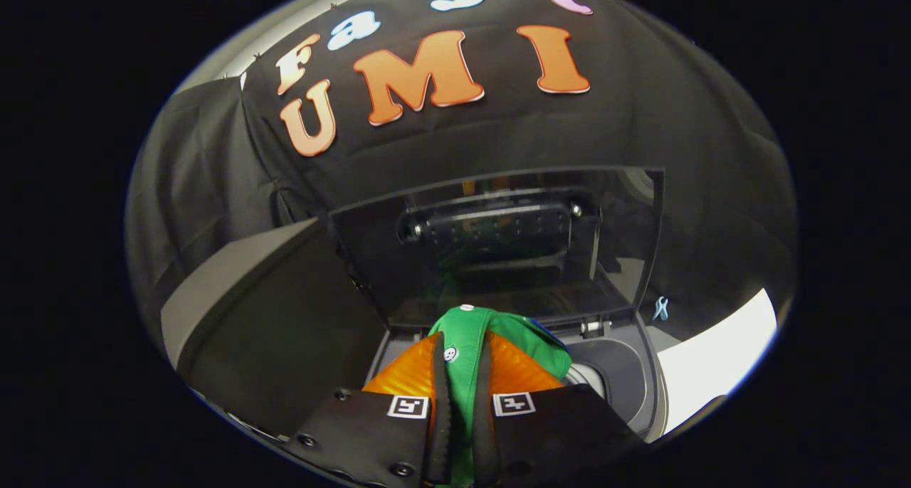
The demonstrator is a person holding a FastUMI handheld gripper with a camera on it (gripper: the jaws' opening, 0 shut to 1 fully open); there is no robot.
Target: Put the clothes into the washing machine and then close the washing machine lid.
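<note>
The claw is clenched on a green garment with small white buttons, both fingers pressing the cloth pinched between them. The garment bunches up past the fingertips and hangs over the open top of the washing machine, just in front of the raised lid, which stands upright at the rear edge against the black cloth wall.

1. The scene is dim; the booth wall reads almost black.
2. The open lid carries faint reflections.
3. A pale surface beside the washing machine is overexposed.
4. Fisheye distortion bends straight edges, most strongly outward.
5. Focus holds sharp centrally.
</note>
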